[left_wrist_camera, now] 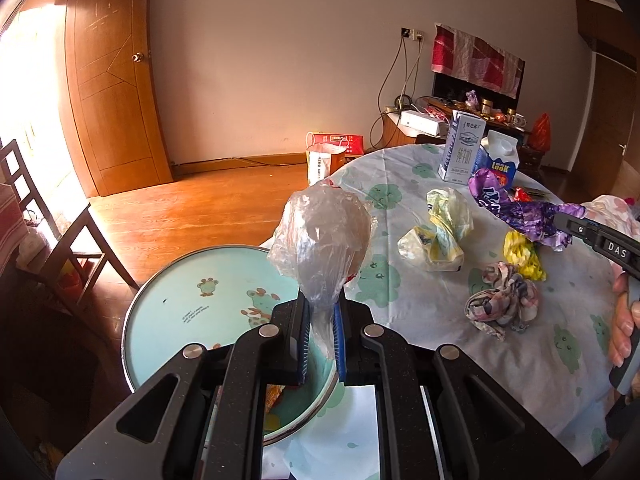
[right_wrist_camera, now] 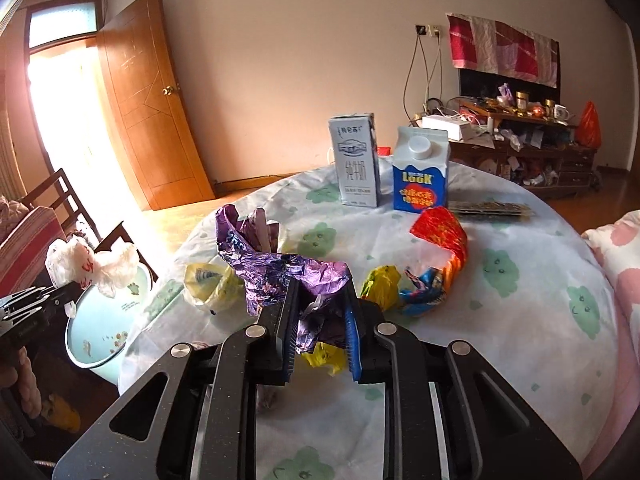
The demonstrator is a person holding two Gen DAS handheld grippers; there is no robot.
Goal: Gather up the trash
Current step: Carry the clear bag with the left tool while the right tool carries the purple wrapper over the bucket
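Observation:
My left gripper (left_wrist_camera: 321, 322) is shut on a clear plastic bag (left_wrist_camera: 322, 236) and holds it above the pale green frog-print trash bin (left_wrist_camera: 192, 304) beside the table. From the right wrist view the bag (right_wrist_camera: 90, 266) hangs over the bin (right_wrist_camera: 104, 320). My right gripper (right_wrist_camera: 320, 316) is shut on a crumpled purple foil wrapper (right_wrist_camera: 276, 264), lifted above the table; it also shows in the left wrist view (left_wrist_camera: 520, 210). On the tablecloth lie a yellow-white bag (left_wrist_camera: 440, 232), a yellow wrapper (left_wrist_camera: 522, 254), a patterned crumpled wad (left_wrist_camera: 502, 304) and a red-orange wrapper (right_wrist_camera: 440, 256).
A white milk carton (right_wrist_camera: 356, 160) and a blue carton (right_wrist_camera: 420, 172) stand at the far side of the round table (right_wrist_camera: 520, 320). A wooden chair (left_wrist_camera: 48, 232) stands left of the bin. A cluttered cabinet (right_wrist_camera: 520, 144) lines the back wall.

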